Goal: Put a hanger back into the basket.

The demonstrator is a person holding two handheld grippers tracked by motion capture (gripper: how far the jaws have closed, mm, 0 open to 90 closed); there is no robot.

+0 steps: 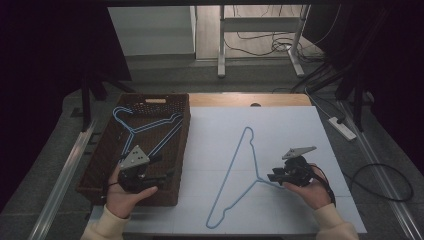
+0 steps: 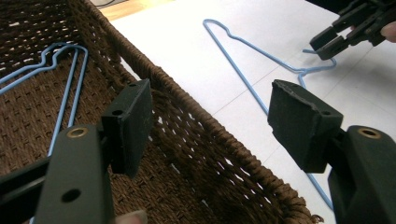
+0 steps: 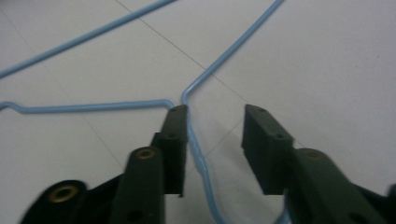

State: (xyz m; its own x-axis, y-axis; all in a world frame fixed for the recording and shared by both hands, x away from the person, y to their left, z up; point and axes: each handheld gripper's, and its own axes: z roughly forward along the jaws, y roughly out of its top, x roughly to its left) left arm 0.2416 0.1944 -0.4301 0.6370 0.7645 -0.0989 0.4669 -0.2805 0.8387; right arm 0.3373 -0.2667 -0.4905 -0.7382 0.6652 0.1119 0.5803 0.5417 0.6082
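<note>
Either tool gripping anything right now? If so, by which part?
Nothing held. Right tool is open, the table hanger's hook neck between its pads, unpinched. Left tool is open astride the basket's wall.

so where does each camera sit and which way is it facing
High view: fixed above the person's side, looking forward and down on the table; both hands with the left gripper and right gripper show.
Left gripper view: rides the left gripper, looking over the basket rim; its open jaws show.
Right gripper view: rides the right gripper, looking down at the hanger neck between its parted jaws.
Shared: all three show that blue hanger on the table; the high and left gripper views also share the basket.
</note>
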